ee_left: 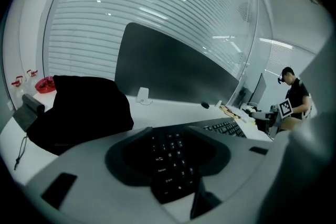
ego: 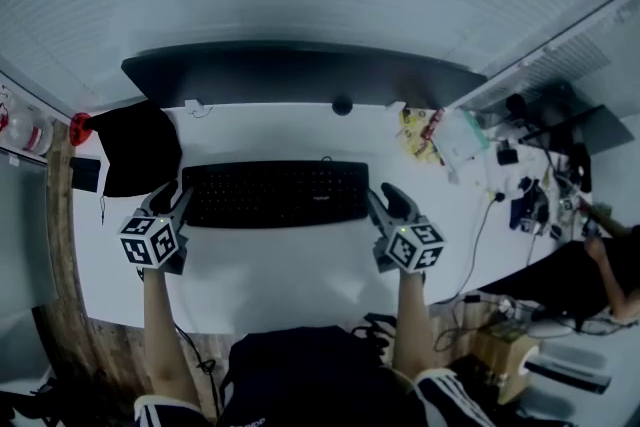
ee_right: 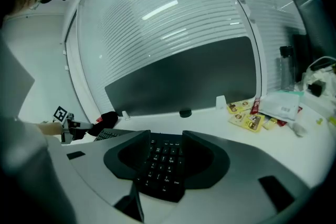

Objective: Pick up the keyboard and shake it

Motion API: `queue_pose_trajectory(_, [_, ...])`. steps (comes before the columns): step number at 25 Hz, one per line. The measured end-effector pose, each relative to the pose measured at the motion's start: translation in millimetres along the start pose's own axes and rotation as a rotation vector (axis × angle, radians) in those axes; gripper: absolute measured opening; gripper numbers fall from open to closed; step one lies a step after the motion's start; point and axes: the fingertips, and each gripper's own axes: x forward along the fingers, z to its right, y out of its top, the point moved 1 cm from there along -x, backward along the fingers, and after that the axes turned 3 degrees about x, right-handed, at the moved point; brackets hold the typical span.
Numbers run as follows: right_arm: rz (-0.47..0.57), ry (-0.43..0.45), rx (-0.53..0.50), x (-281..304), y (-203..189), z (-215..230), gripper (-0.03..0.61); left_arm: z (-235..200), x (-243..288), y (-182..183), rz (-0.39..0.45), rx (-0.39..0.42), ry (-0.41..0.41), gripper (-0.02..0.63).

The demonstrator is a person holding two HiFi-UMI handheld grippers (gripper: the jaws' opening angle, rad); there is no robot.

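Head view: the keyboard [ego: 275, 193] lies flat on the white desk [ego: 300, 270], long axis running 9 to 3 o'clock. The left gripper [ego: 175, 203] sits at its 9 o'clock end and the right gripper [ego: 388, 205] at its 3 o'clock end, so neither hand is nearer, each has its own end. Both gripper views show the jaws spread wide with a keyboard end sitting in the gap. I can't see the pads pressing on it, so I'd call it unclamped for now. My guess is the next move is squeezing both ends evenly before any lift. Around it: monitor [ego: 300, 75] at 12, a black bag [ego: 140, 147] at 10 just beside the left end, snack packets [ego: 420, 133] at 2, and cables [ego: 480, 235] trailing off at 3.
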Motion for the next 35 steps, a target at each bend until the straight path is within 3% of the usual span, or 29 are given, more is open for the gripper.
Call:
queue_pose_trajectory(7, [-0.115, 0.018, 0.021, 32.6, -25.4, 8.9, 0.187, -19.6, 24.5, -20.6, -0.092, -0.09, -0.026, 0.167])
queue_pose_trajectory(13, [-0.146, 0.008, 0.057, 46.3, -29.9, 24.1, 0.193, -28.0, 40.2, -26.8, -0.145, -0.122, -0.051, 0.172])
queue_pose_trajectory(21, [-0.161, 0.008, 0.149, 55.1, -33.6, 40.2, 0.195, -29.4, 46.6, -29.0, -0.166, -0.152, -0.087, 0.173])
queue_pose_trajectory(27, [-0.211, 0.059, 0.2, 65.8, -33.5, 32.4, 0.195, -28.7, 49.5, -30.7, -0.196, -0.166, -0.113, 0.173])
queue_pose_trajectory(35, [-0.21, 0.114, 0.189, 70.3, -32.8, 26.3, 0.193, -28.8, 52.0, -34.7, -0.187, -0.212, -0.112, 0.173])
